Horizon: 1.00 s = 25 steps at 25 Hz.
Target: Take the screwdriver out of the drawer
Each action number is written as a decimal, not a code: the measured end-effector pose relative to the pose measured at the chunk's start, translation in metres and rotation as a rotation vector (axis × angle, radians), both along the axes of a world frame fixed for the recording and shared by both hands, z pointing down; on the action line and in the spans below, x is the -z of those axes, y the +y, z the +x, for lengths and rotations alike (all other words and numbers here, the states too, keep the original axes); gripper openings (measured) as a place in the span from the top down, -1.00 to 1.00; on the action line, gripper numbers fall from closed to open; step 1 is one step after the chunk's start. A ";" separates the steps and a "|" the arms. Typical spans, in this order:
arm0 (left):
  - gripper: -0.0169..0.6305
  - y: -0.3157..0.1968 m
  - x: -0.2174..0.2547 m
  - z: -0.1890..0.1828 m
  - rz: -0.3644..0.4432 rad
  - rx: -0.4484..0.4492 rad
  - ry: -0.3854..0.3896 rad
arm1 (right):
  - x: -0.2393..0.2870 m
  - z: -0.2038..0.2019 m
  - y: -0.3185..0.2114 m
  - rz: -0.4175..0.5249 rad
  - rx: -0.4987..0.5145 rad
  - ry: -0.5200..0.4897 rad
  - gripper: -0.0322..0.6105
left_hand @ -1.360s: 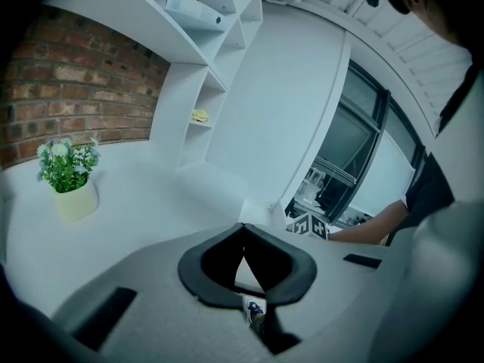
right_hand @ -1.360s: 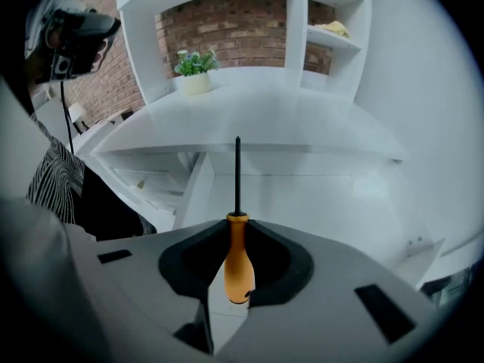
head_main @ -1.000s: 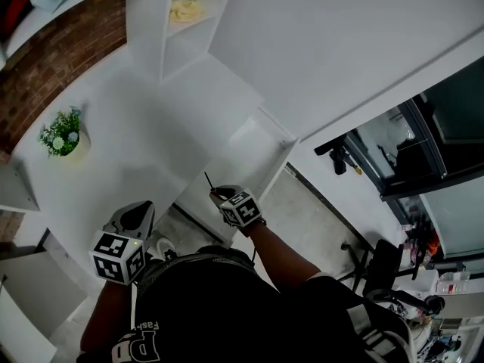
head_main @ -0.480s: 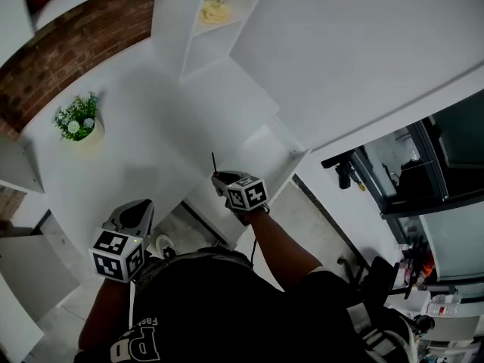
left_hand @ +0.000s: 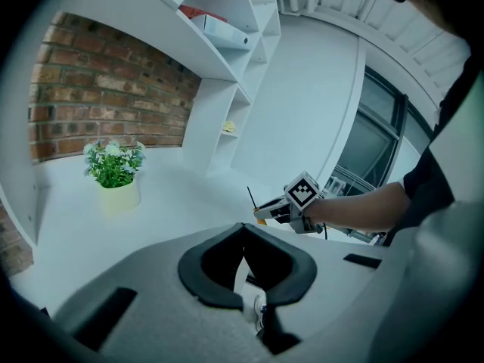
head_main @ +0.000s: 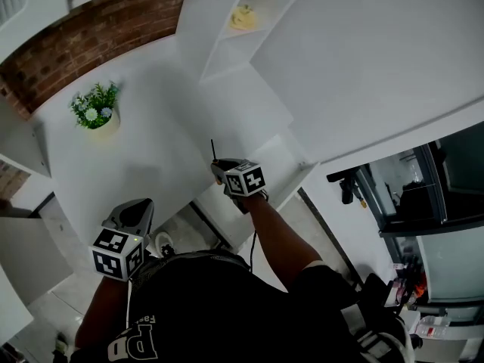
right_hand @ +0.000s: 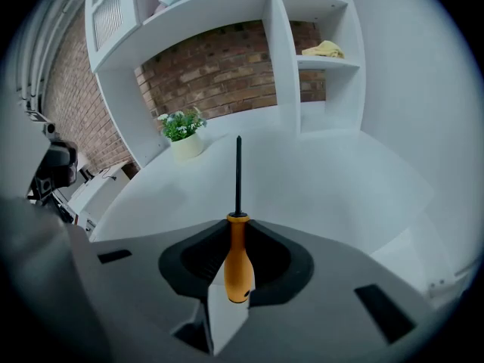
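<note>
Clamping the screwdriver (right_hand: pixel 239 259) out of the drawer (head_main: pixel 299 153), the right gripper (right_hand: pixel 237 229) is looking done with the task; the left gripper (left_hand: pixel 242 237) is hanging closed and empty.

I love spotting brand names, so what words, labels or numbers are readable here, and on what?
"Fash": white print on the person's black shirt, the rest lost in folds.
Larger white letters below it: cut off, unreadable.
Marker cubes on the left gripper and right gripper: square patterns only, no letters.
Screwdriver: no print visible.
</note>
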<state>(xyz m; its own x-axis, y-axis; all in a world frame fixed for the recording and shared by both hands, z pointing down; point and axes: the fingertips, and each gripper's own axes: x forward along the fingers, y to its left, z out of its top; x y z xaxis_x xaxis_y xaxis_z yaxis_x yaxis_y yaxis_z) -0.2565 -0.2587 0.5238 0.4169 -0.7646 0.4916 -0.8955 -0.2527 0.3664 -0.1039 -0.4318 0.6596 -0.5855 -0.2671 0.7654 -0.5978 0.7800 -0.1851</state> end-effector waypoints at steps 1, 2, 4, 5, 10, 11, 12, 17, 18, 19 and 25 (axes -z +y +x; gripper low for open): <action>0.90 0.001 0.000 -0.003 -0.002 0.005 0.000 | -0.003 -0.003 -0.002 -0.008 0.005 0.011 0.67; 0.90 0.003 0.000 -0.006 -0.003 0.010 -0.001 | -0.007 -0.005 -0.004 -0.016 0.008 0.020 0.67; 0.90 0.004 0.000 -0.014 -0.006 0.024 -0.002 | -0.013 -0.010 -0.009 -0.028 0.012 0.035 0.67; 0.90 0.005 -0.001 -0.018 -0.009 0.032 -0.002 | -0.016 -0.012 -0.011 -0.032 0.013 0.041 0.67; 0.90 0.009 -0.008 -0.033 -0.027 0.059 0.004 | -0.031 -0.023 -0.021 -0.051 0.010 0.068 0.67; 0.90 0.010 -0.010 -0.034 -0.033 0.063 0.008 | -0.035 -0.024 -0.023 -0.058 0.007 0.077 0.67; 0.90 0.012 -0.013 -0.035 -0.040 0.067 0.012 | -0.039 -0.025 -0.024 -0.065 0.003 0.086 0.67; 0.90 0.013 -0.017 -0.046 -0.058 0.093 0.022 | -0.050 -0.029 -0.032 -0.084 -0.024 0.106 0.67; 0.90 0.012 -0.018 -0.048 -0.059 0.099 0.023 | -0.051 -0.029 -0.032 -0.086 -0.030 0.106 0.67; 0.90 0.012 -0.019 -0.051 -0.062 0.103 0.023 | -0.052 -0.030 -0.033 -0.087 -0.035 0.106 0.67; 0.90 0.015 -0.026 -0.056 -0.074 0.110 0.030 | -0.057 -0.033 -0.032 -0.068 -0.043 0.116 0.67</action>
<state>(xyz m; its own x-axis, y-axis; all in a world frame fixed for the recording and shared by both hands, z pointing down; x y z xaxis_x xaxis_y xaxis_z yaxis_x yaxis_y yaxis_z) -0.3121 -0.2437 0.5494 0.3480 -0.7686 0.5367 -0.9047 -0.1252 0.4073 -0.1373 -0.4640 0.7162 -0.4811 -0.2357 0.8444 -0.6510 0.7412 -0.1640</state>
